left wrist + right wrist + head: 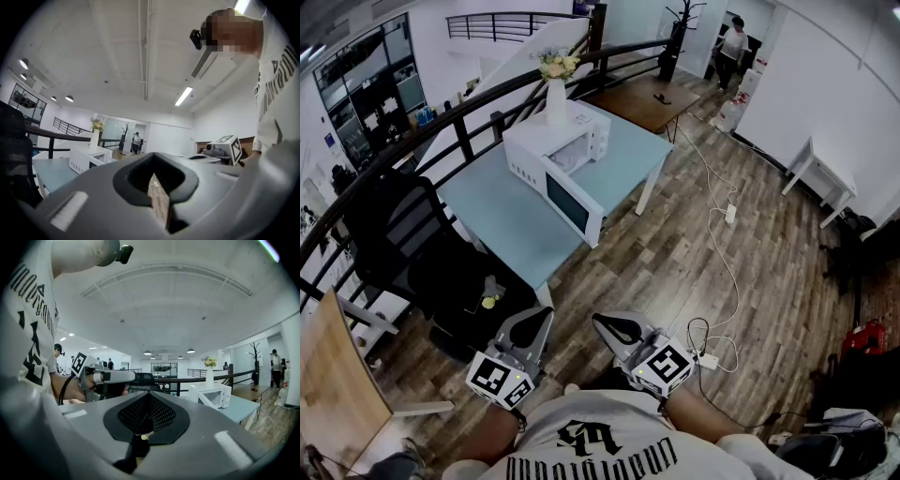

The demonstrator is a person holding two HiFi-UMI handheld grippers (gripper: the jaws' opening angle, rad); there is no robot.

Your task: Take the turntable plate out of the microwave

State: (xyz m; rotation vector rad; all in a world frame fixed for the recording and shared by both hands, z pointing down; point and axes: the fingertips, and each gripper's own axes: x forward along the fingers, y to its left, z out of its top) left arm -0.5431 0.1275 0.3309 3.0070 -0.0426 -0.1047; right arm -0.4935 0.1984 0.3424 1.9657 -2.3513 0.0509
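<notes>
Head view: left gripper [542,319] and right gripper [604,324] pressed together, empty, well apart from the microwave [567,167].

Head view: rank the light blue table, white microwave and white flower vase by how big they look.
Light blue rectangular table
White boxy microwave
Slim white vase holding flowers
All stand together, so the order seems safe.

Microwave [546,141] cavity, head view: too small to tell the turntable plate within. Wooden desk [333,394], lower left: cut off by the frame edge. Distant person [733,47]: detail unresolved.
</notes>
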